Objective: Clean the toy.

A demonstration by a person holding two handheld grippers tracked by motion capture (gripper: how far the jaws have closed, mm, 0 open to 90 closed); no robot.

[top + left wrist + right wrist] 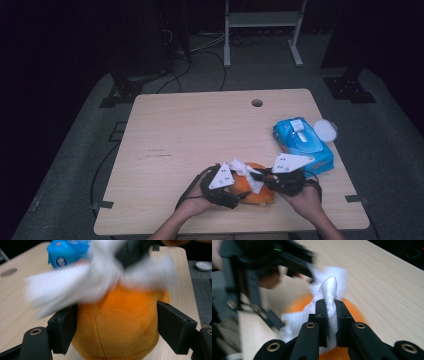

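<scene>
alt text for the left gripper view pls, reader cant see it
An orange plush toy sits clamped between the left gripper's two black jaws on a light wooden table. A blurred white wipe lies across its top. Behind it is a blue wipes pack.

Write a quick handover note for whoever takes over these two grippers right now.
Left hand-held gripper: jaws clamped on the sides of the round orange plush toy, steadying it at the table's near edge.
Right hand-held gripper: shut on a white wet wipe, pressed onto the toy's top.
Blue wipes pack lies at the right edge of the light wooden table.
Done: wipe is out and on the toy.
Left: probably finish wiping, then set wipe and toy down.
</scene>
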